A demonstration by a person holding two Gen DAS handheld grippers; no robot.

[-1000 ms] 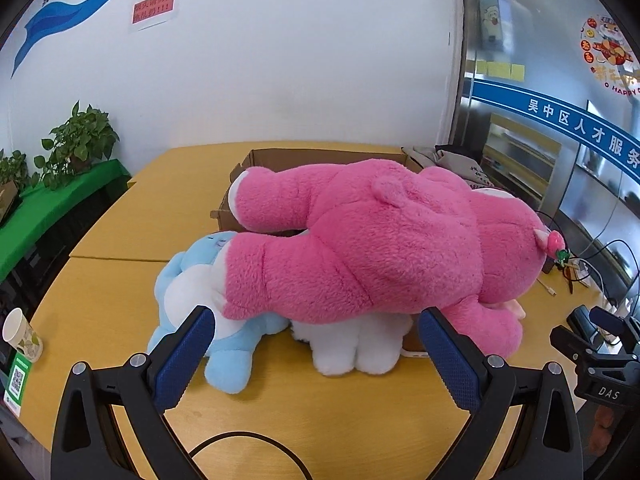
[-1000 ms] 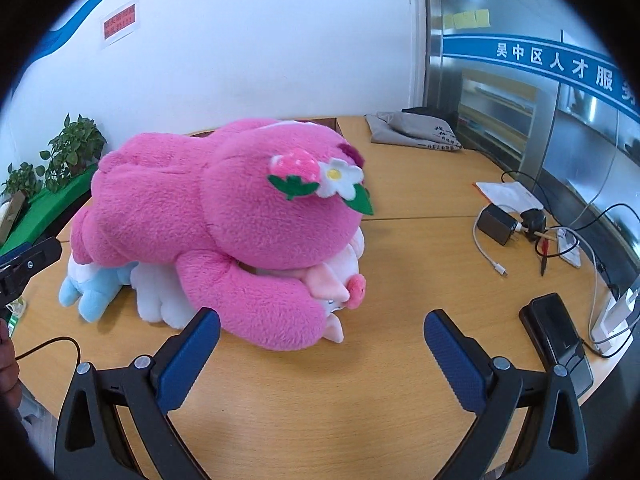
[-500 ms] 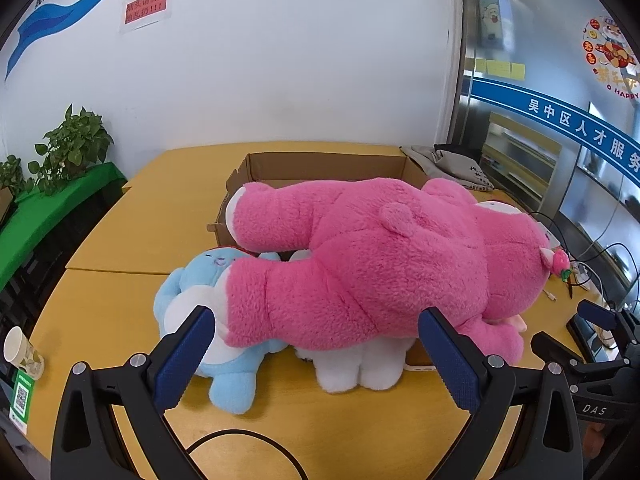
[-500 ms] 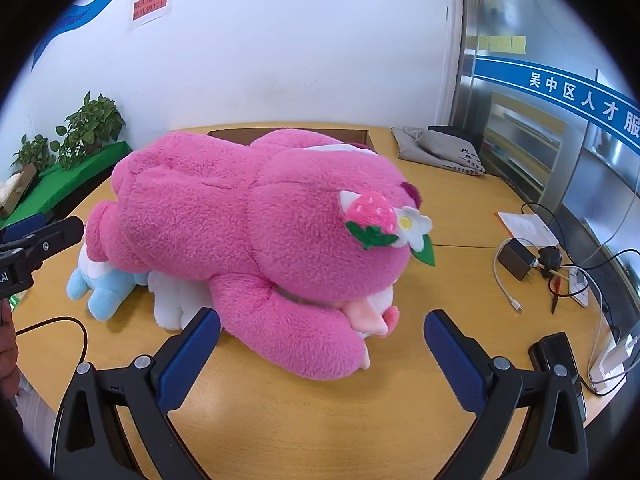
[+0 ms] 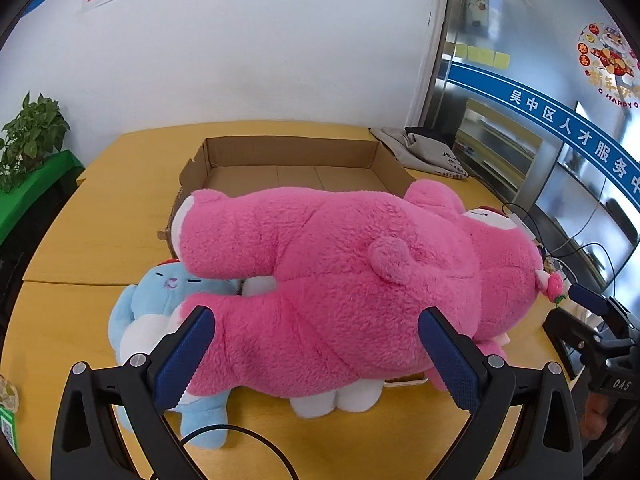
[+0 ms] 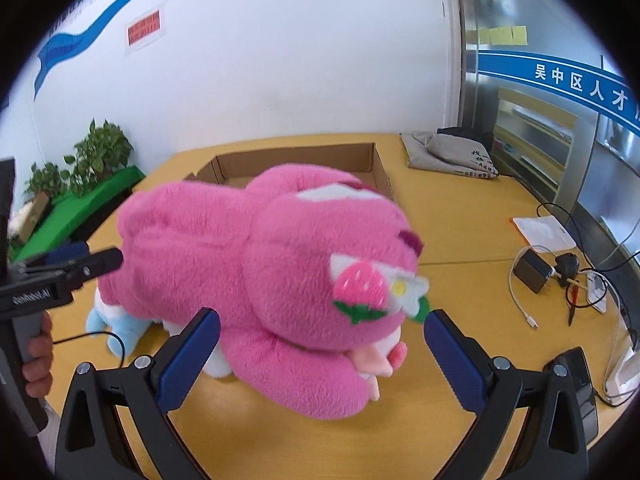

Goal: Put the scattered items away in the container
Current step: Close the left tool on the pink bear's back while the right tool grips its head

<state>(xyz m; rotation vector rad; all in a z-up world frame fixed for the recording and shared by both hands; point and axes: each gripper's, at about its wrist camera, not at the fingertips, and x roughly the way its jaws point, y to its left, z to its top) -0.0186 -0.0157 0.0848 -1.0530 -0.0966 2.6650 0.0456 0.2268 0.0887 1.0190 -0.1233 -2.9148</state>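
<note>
A large pink plush bear [image 5: 340,280] [image 6: 256,264] lies across the yellow table on top of a light blue plush [image 5: 160,292] [image 6: 120,320] and a white plush [image 5: 344,396]. Behind them stands a shallow open cardboard box [image 5: 288,152] [image 6: 296,160], with nothing visible inside. My left gripper [image 5: 316,356] is open, its blue pads on either side of the bear's lower body. My right gripper [image 6: 320,356] is open too, its pads flanking the bear's head with the strawberry and flower decoration [image 6: 368,288]. A small pink plush [image 6: 380,360] peeks out under the head.
A grey cloth bag [image 6: 452,156] lies at the back right of the table. Chargers, cables and papers [image 6: 552,268] are spread along the right edge, with a black device [image 6: 576,376] near me. Potted plants [image 5: 32,136] stand on a green shelf to the left.
Both grippers have moved closer to the pink bear and higher, so the box interior now shows. The pads now flank the bear. Both remain open.
</note>
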